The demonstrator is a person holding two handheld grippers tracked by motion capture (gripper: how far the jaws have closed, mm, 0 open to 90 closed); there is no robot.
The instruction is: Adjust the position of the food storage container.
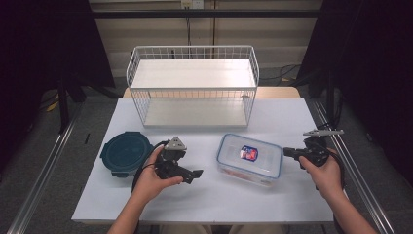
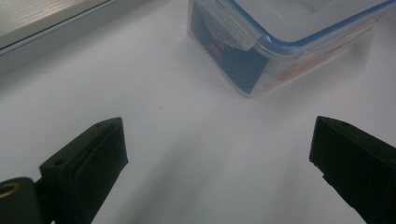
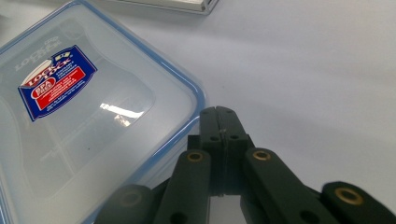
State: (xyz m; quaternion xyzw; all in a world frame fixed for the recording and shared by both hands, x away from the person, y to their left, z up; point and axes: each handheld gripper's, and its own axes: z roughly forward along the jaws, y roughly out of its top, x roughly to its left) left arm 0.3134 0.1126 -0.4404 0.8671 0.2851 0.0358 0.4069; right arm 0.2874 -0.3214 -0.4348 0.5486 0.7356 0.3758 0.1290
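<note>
A clear rectangular container (image 1: 250, 158) with a blue-rimmed lid and a red-and-blue label lies on the white table (image 1: 209, 195), right of centre. My left gripper (image 1: 196, 175) rests low on the table to its left and points at it. In the left gripper view the left gripper (image 2: 217, 135) has its jaws wide apart with bare table between them, and the container's corner (image 2: 261, 51) lies ahead. My right gripper (image 1: 287, 152) sits at the container's right edge. In the right gripper view the right gripper (image 3: 219, 114) is shut on nothing, just beside the lid's rim (image 3: 187, 93).
A round dark teal lidded container (image 1: 125, 152) sits at the table's left, just behind my left hand. A white wire two-level rack (image 1: 193, 85) stands at the back centre. Metal rails run along both sides of the table.
</note>
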